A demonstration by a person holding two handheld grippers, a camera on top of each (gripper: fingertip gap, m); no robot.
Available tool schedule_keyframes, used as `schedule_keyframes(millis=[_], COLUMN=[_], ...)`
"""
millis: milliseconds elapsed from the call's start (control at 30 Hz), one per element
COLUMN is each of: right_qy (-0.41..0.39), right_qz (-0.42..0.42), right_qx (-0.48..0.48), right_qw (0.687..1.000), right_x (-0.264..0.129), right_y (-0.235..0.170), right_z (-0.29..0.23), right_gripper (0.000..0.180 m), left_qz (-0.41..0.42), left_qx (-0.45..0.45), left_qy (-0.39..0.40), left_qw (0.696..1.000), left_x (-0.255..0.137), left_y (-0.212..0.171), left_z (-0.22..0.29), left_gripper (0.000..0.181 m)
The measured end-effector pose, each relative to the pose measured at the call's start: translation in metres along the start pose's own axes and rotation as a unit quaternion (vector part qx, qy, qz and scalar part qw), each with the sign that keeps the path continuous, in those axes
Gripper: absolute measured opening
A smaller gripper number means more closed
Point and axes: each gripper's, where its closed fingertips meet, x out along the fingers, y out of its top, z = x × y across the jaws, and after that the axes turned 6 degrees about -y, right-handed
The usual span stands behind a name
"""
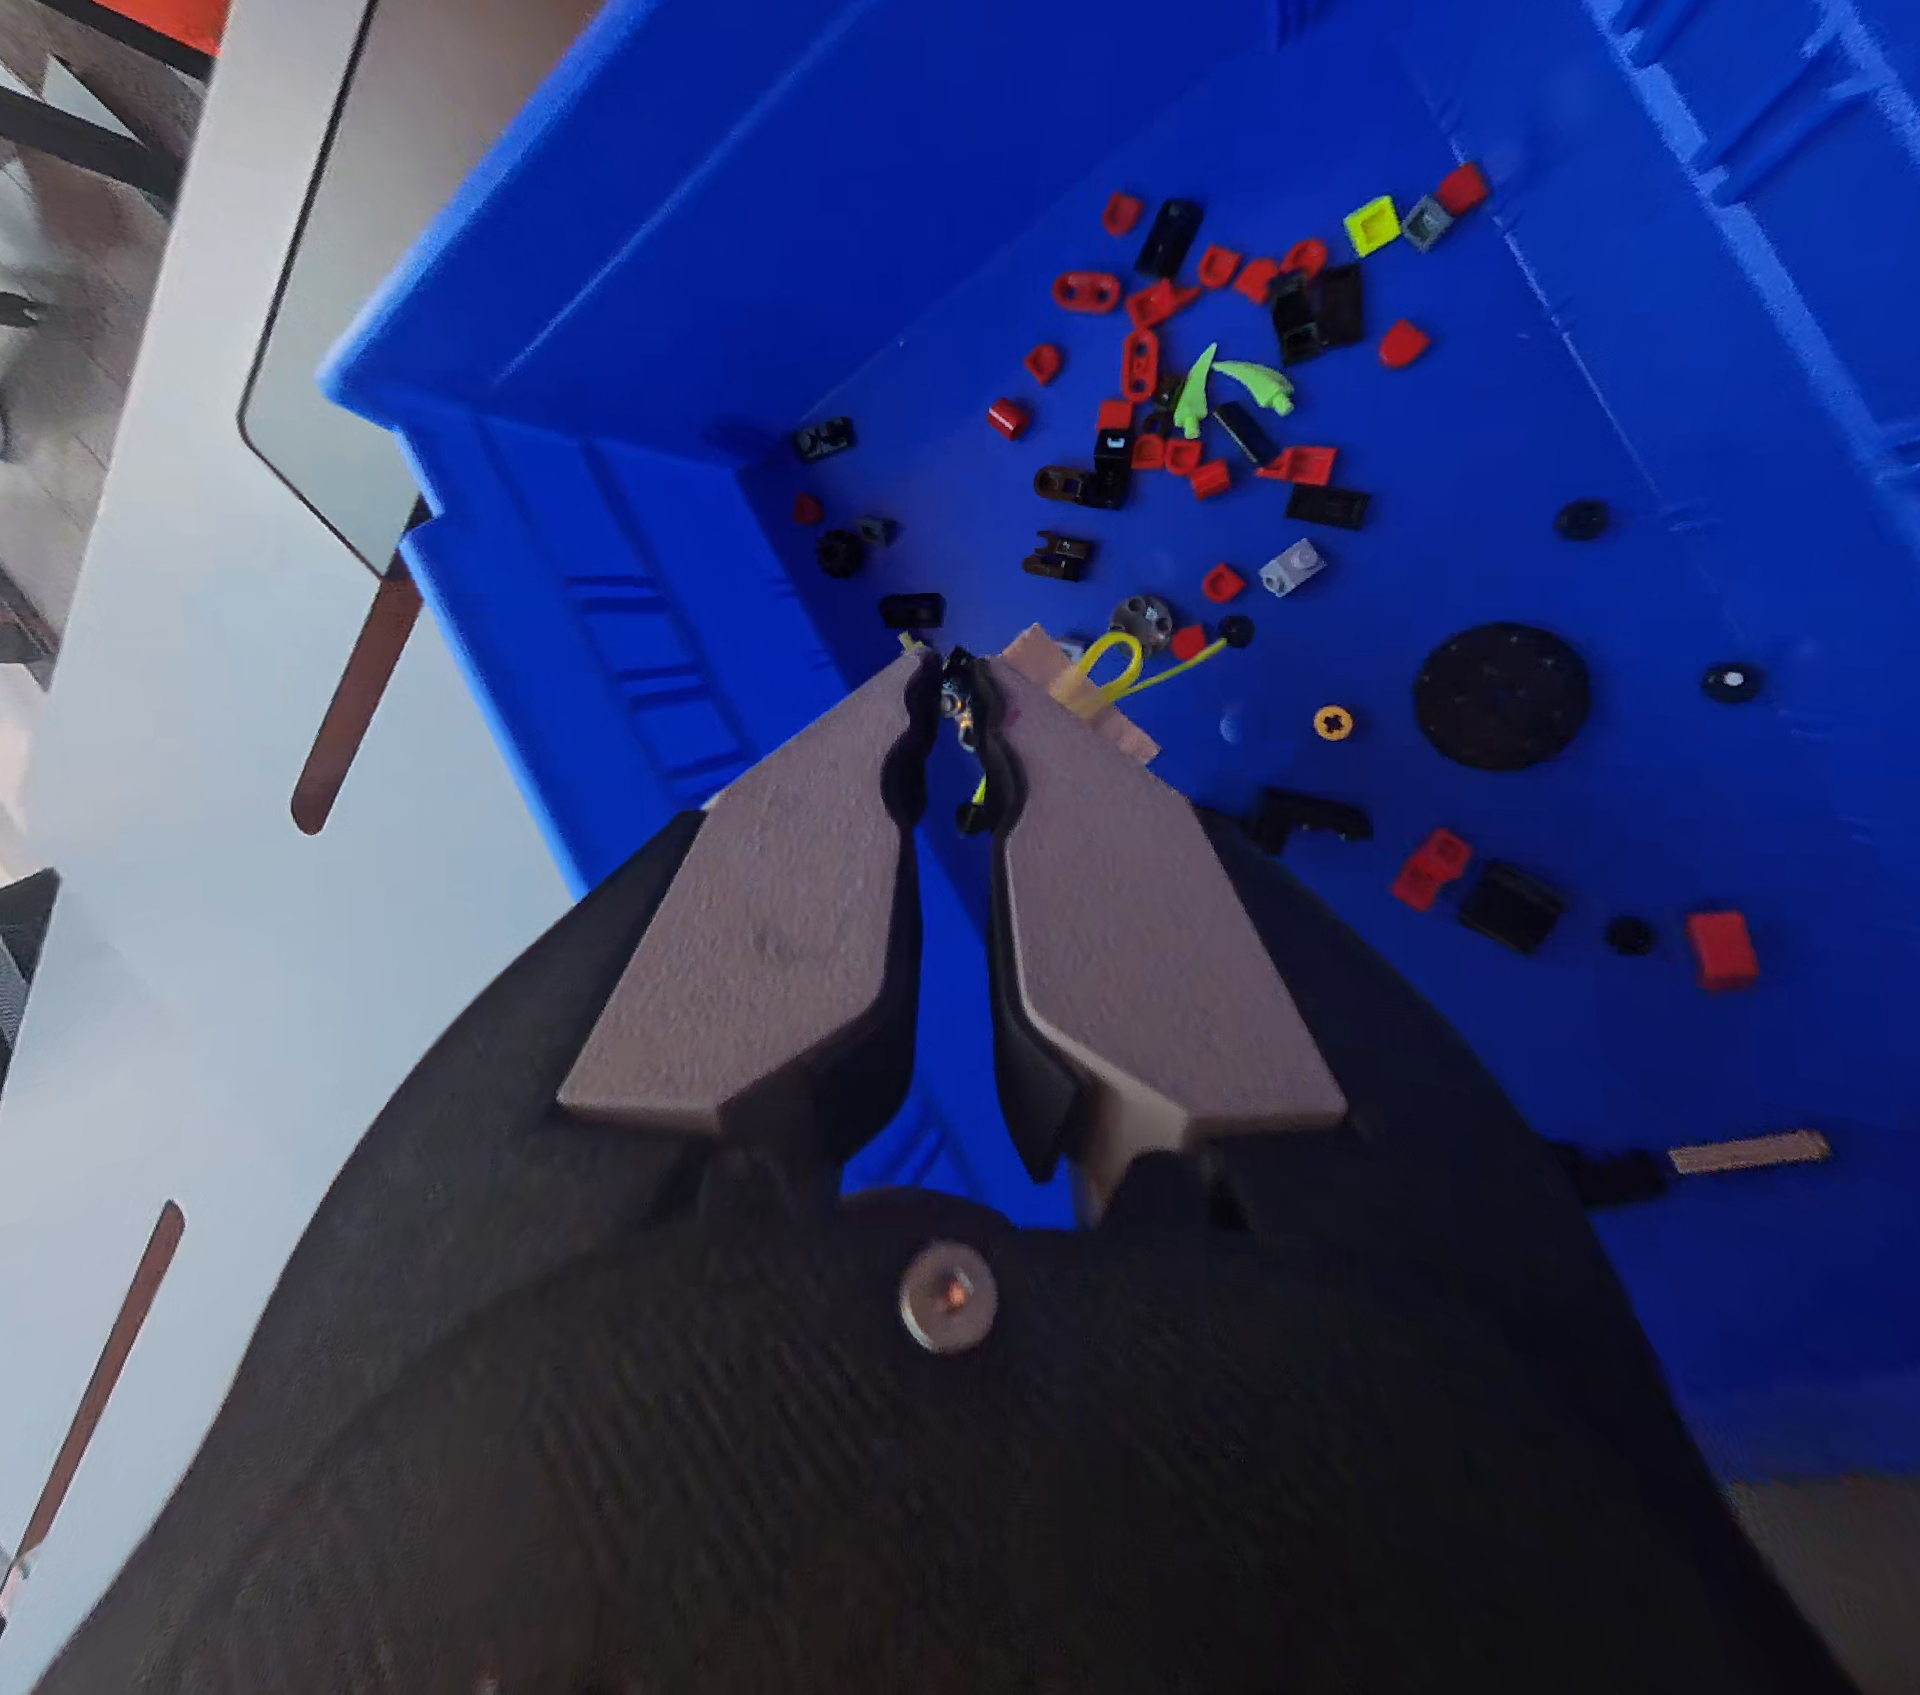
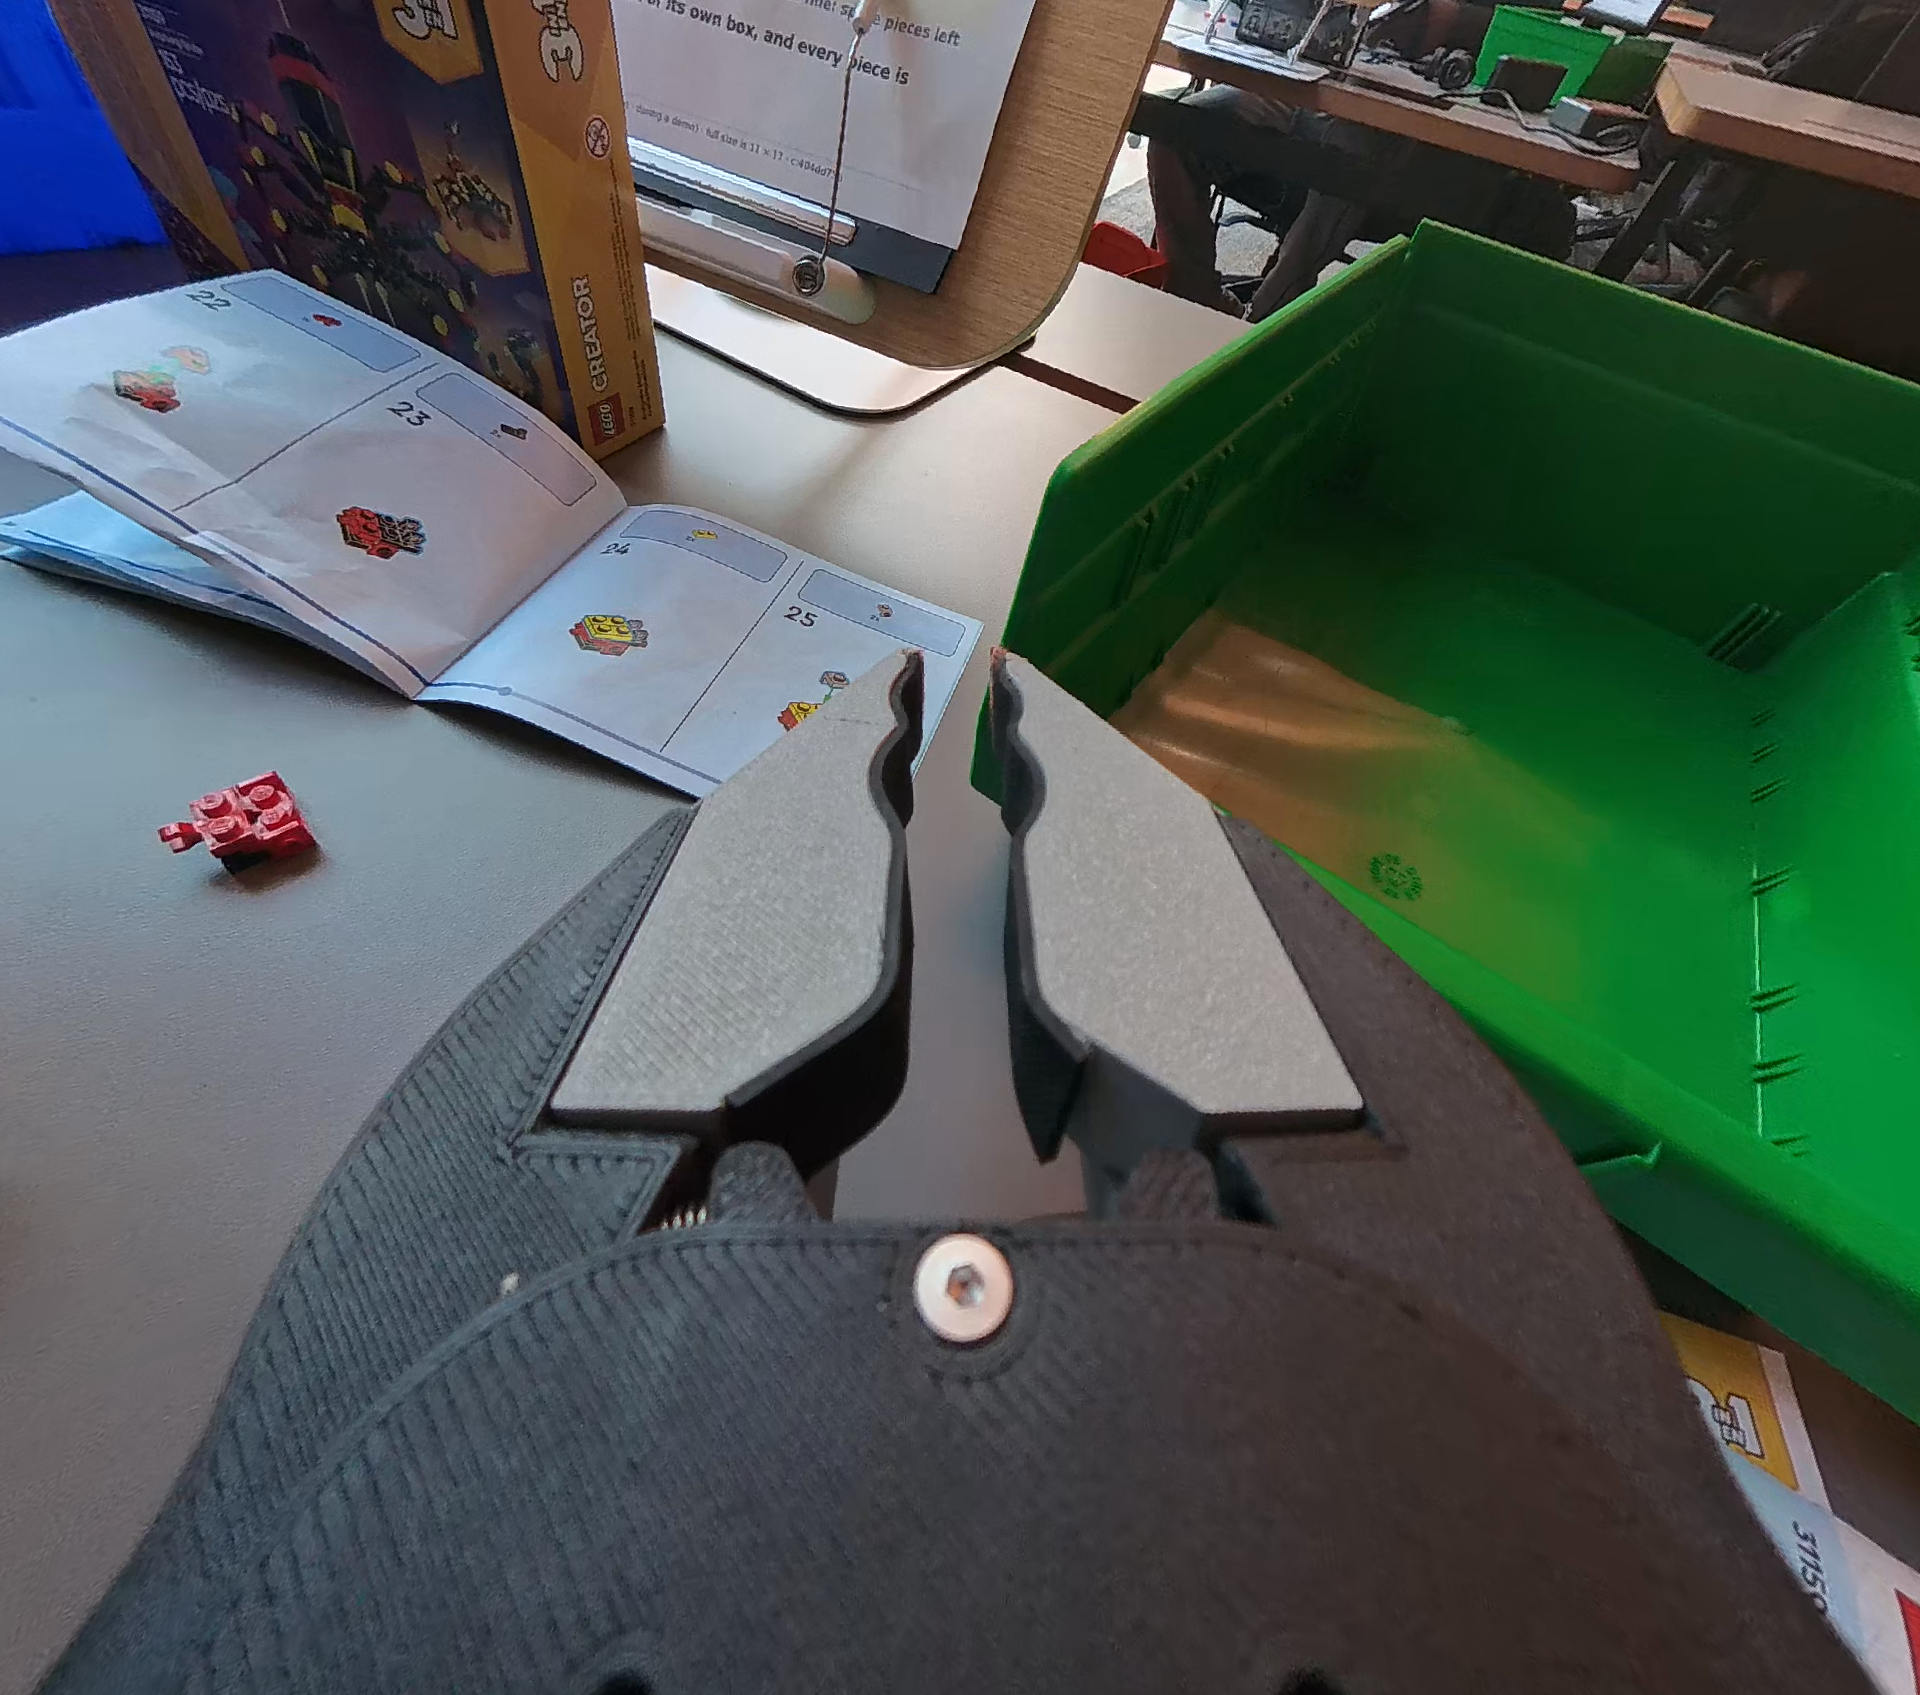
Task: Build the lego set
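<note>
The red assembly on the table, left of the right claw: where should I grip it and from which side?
Grip the red assembly across its square studded body, coming down from above with the right claw, which is open and empty. It sits flat, studs up, with open table all round. Avoid the small clip sticking out at its left end; it looks too thin to hold steadily.

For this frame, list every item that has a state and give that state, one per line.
Left gripper: nearly shut, pinching a small dark piece with a yellow bit.
Right gripper: open, nothing between its fingers.
Blue plastic bin: holds scattered loose red, black, grey and green pieces.
Green plastic bin: no pieces visible inside.
White instruction booklet: lying open on the table.
Yellow-edged set box: standing upright.
Small red brick assembly: on the table, unheld.
</note>
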Motion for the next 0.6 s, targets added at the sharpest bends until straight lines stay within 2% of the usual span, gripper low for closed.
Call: schedule_keyframes(millis=[100,200,300,400,467,533,600], right_qy=[0.0,-0.001,-0.001,0.0,0.0,0.0,-0.001], right_qz=[0.001,0.0,0.001,0.001,0.001,0.003,0.002], right_qx=[0.0,0.0,0.0,0.001,0.001,0.001,0.001], right_qw=[1.0,1.0,1.0,1.0,1.0,1.0,1.0], right_x=[0.0,0.0,0.0,0.0,0.0,0.0,0.0], right_y=[0.0,0.0,0.0,0.0,0.0,0.0,0.0], right_z=[0.0,0.0,0.0,0.0,0.0,0.0,0.0], right_gripper=[0.009,0.009,0.009,0.009,0.009,0.009,0.009], left_qz=[0.031,0.115,0.084,0.164,0.172,0.186,0.259], left_qx=[-0.006,-0.003,-0.005,0.042,0.025,0.025,0.057], left_qy=[-0.002,-0.012,0.046,0.055,0.122,0.099,0.078], left_qw=[1.0,0.993,0.995,0.984,0.977,0.977,0.961], left_x=[-0.006,-0.022,-0.018,-0.035,-0.041,-0.042,-0.06], left_y=[0.01,0.036,0.027,0.054,0.055,0.057,0.079], left_z=[-0.003,0.001,-0.021,-0.012,-0.037,-0.033,-0.013], left_gripper=[0.003,0.002,0.003,0.002,0.002,0.003,0.002])
